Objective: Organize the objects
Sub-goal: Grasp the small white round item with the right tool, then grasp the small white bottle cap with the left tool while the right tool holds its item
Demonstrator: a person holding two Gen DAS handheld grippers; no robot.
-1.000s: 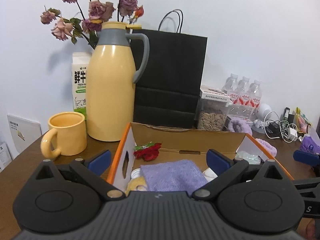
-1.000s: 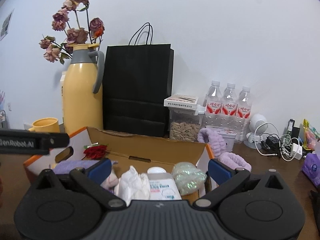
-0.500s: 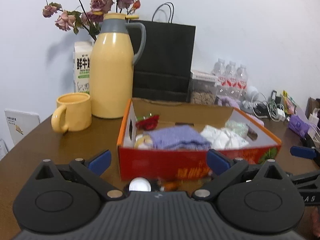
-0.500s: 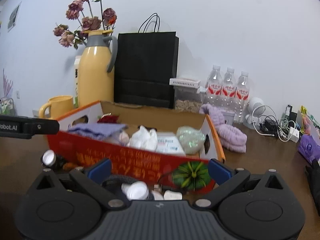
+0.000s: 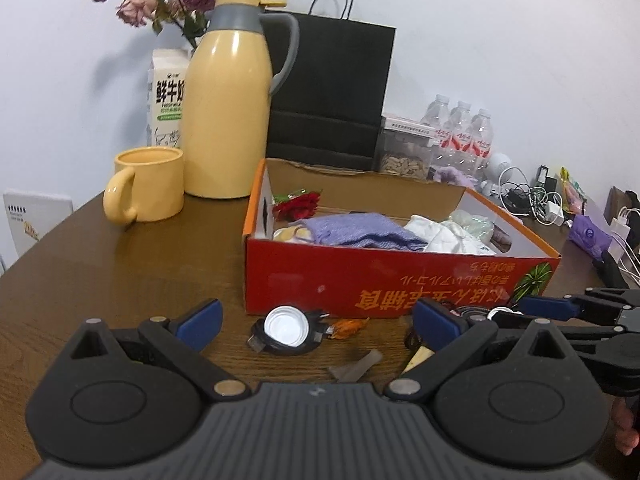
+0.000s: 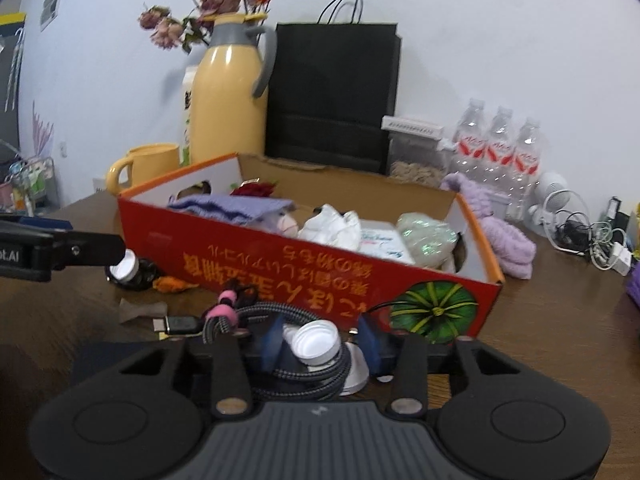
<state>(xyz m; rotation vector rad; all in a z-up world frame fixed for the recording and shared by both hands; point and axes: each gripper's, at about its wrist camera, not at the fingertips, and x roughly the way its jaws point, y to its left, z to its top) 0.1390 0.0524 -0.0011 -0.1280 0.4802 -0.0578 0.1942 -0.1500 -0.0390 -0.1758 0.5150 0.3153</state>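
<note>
A red cardboard box [image 5: 400,280] [image 6: 280,264] holds a purple cloth [image 5: 360,230], a red rose [image 5: 298,206], white cloths and a packet. Loose items lie in front of it: a black ring with a white cap [image 5: 286,330], an orange wrapper [image 5: 346,326], a braided cable [image 6: 248,316]. My left gripper [image 5: 316,318] is open just above the table, in front of the ringed cap. My right gripper [image 6: 320,338] has its blue pads closed in around a white bottle cap [image 6: 316,338] lying on the cable coil.
Behind the box stand a yellow thermos [image 5: 232,112], a yellow mug [image 5: 146,184], a milk carton [image 5: 166,96], a black paper bag [image 5: 332,92], a seed jar [image 5: 404,148] and three water bottles [image 6: 500,148]. Purple cloth [image 6: 504,236] and chargers [image 6: 592,236] lie right.
Both grippers pulled back from over the box and dropped low to the table in front of it. The right gripper's jaws closed from wide open in around the white cap.
</note>
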